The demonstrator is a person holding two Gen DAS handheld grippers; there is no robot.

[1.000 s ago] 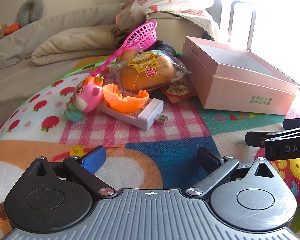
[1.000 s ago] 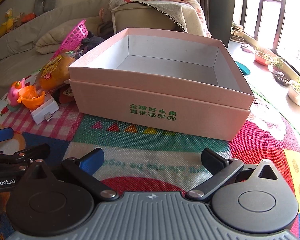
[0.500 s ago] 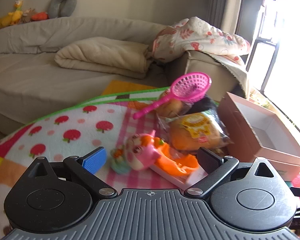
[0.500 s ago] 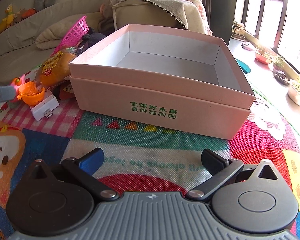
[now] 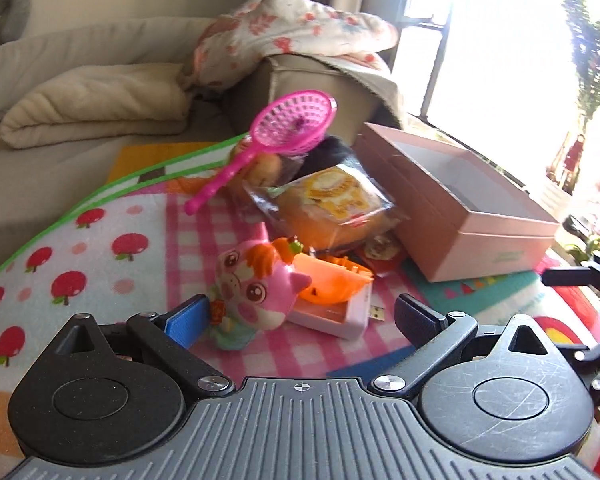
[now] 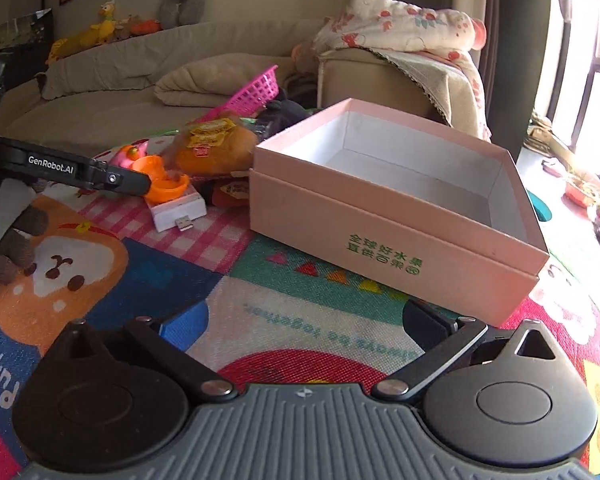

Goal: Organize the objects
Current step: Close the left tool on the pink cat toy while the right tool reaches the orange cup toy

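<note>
Between left gripper (image 5: 300, 320) fingers, both spread: pink toy (image 5: 256, 296), hard by blue pad. Right gripper (image 6: 304, 328) agape, empty, faces box (image 6: 400, 232).

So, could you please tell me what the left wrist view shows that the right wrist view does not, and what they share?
Only the left wrist view shows the pink toy's face, close between the open left gripper's fingers, and the whole pink net scoop. Only the right wrist view shows the box's white interior floor, its green lettering clearly, and the open right gripper. Both show the pink box, the wrapped bun, the orange half shell and the white USB device.
</note>
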